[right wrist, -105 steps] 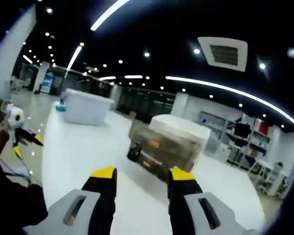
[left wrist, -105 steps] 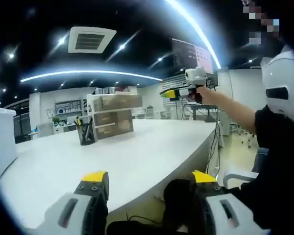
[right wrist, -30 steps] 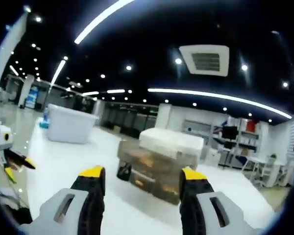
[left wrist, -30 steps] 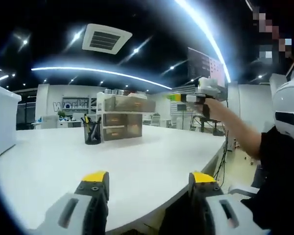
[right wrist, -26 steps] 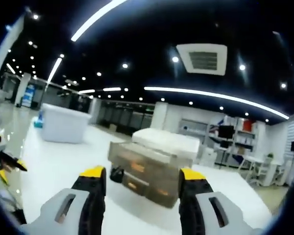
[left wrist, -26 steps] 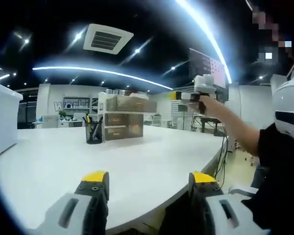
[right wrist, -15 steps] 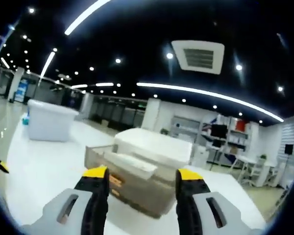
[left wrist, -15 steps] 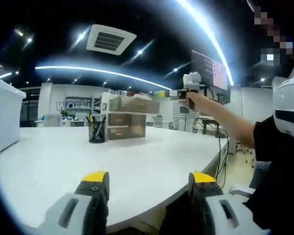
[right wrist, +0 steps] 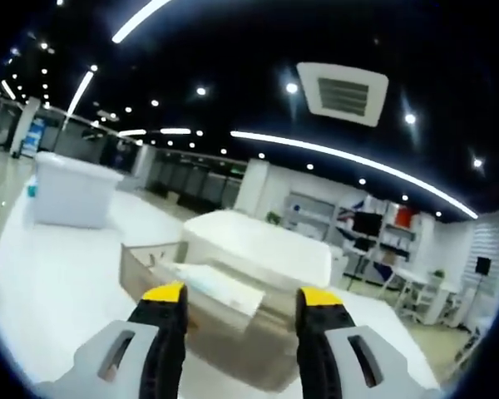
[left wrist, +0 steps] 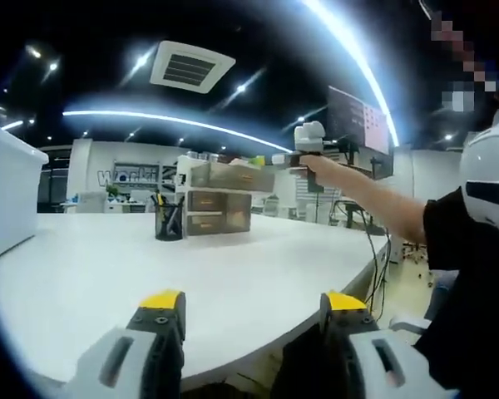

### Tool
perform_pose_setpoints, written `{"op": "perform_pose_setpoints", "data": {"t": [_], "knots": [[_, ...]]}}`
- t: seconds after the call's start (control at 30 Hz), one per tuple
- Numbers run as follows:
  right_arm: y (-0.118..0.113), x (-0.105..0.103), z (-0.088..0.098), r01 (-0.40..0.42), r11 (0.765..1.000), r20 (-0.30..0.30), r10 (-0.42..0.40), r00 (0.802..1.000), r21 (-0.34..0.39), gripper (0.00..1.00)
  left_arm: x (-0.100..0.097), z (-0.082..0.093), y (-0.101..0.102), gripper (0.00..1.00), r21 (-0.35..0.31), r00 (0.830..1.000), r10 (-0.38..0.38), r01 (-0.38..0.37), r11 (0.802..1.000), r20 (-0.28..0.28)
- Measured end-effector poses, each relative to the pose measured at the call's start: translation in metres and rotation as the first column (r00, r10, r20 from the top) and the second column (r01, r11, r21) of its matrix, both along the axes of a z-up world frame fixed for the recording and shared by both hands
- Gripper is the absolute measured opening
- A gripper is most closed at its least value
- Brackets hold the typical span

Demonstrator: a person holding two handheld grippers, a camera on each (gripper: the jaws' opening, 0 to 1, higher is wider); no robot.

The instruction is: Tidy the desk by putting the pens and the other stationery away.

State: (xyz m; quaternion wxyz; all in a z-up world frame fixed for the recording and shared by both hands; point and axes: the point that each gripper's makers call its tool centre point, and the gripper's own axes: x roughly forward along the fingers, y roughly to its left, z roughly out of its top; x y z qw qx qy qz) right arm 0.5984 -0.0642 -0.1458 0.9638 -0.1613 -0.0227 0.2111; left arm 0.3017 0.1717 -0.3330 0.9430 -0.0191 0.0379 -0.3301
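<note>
White curved desk (left wrist: 233, 274) in an open office under a dark ceiling with strip lights and a square vent. Lettering on the far wall in the left gripper view is partly hidden and cannot be read. Left gripper view: the left gripper (left wrist: 254, 312) sits low at the desk's near edge, its yellow-tipped jaws spread apart with nothing between them. Well beyond it, toward the far side of the desk, stands a translucent drawer unit (left wrist: 220, 209) with stacked drawers; touching or just beside its left side is a dark mesh pen cup (left wrist: 168, 224) holding pens that stand upright, tips fanned slightly. A person's outstretched arm carries the right gripper (left wrist: 276, 158) to the unit's upper right corner; whether it touches the unit cannot be told there. A large white bin (left wrist: 4, 199) rises at the left edge. Right gripper view: the right gripper (right wrist: 239, 295) has jaws parted and holds nothing; the drawer unit (right wrist: 249, 274) lies directly ahead, its top drawer (right wrist: 170, 274) pulled out toward the left, long axis running left to right. The white bin (right wrist: 71, 191) stands farther back on the left.
</note>
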Motion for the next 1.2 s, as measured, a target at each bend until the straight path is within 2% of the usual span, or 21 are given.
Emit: {"op": "perform_pose_setpoints", "data": {"t": [0.07, 0.27, 0.33, 0.4, 0.47, 0.53, 0.87, 0.97, 1.07, 1.13, 1.2], "knots": [[0.009, -0.002, 0.0, -0.008, 1.0, -0.001, 0.008, 1.0, 0.006, 0.51, 0.0, -0.001, 0.0, 0.65, -0.002, 1.0, -0.001, 0.001, 1.0, -0.002], [0.012, 0.004, 0.0, -0.02, 1.0, -0.011, 0.02, 1.0, 0.011, 0.56, 0.0, -0.002, 0.0, 0.65, -0.003, 1.0, -0.004, 0.004, 1.0, -0.003], [0.011, 0.006, 0.002, -0.016, 1.0, -0.005, 0.016, 1.0, 0.009, 0.53, 0.0, -0.002, 0.001, 0.65, -0.004, 1.0, -0.001, 0.001, 1.0, -0.005], [0.005, 0.011, -0.003, 0.018, 0.998, -0.008, -0.018, 1.0, -0.066, 0.47, 0.0, -0.002, 0.002, 0.65, -0.004, 1.0, 0.001, -0.001, 1.0, -0.005], [0.007, 0.013, -0.004, 0.012, 0.998, -0.007, -0.013, 1.0, -0.064, 0.45, 0.0, -0.002, 0.002, 0.65, -0.006, 1.0, 0.001, -0.001, 1.0, -0.005], [0.008, 0.007, -0.004, 0.003, 0.999, -0.02, -0.004, 1.0, -0.037, 0.47, -0.001, -0.002, 0.002, 0.65, -0.006, 1.0, 0.003, -0.003, 1.0, -0.005], [0.007, -0.011, 0.005, -0.01, 1.0, 0.007, 0.01, 1.0, -0.025, 0.47, 0.001, -0.002, 0.001, 0.65, -0.005, 1.0, 0.003, -0.003, 1.0, -0.007], [0.006, -0.013, 0.002, -0.032, 0.999, 0.005, 0.032, 0.999, -0.002, 0.51, 0.001, -0.002, 0.0, 0.65, -0.004, 1.0, 0.001, -0.001, 1.0, -0.007], [0.011, -0.028, 0.0, -0.06, 0.998, -0.003, 0.06, 0.998, 0.026, 0.54, 0.001, -0.001, -0.001, 0.65, -0.003, 1.0, 0.001, -0.001, 1.0, -0.005], [0.008, -0.029, -0.006, -0.073, 0.997, -0.01, 0.074, 0.997, 0.034, 0.55, 0.001, -0.001, -0.002, 0.65, -0.002, 1.0, 0.001, -0.001, 1.0, -0.005], [0.012, -0.043, -0.012, -0.091, 0.995, -0.02, 0.092, 0.996, 0.04, 0.56, 0.001, -0.001, -0.004, 0.65, 0.0, 1.0, -0.002, 0.002, 1.0, -0.006]]}}
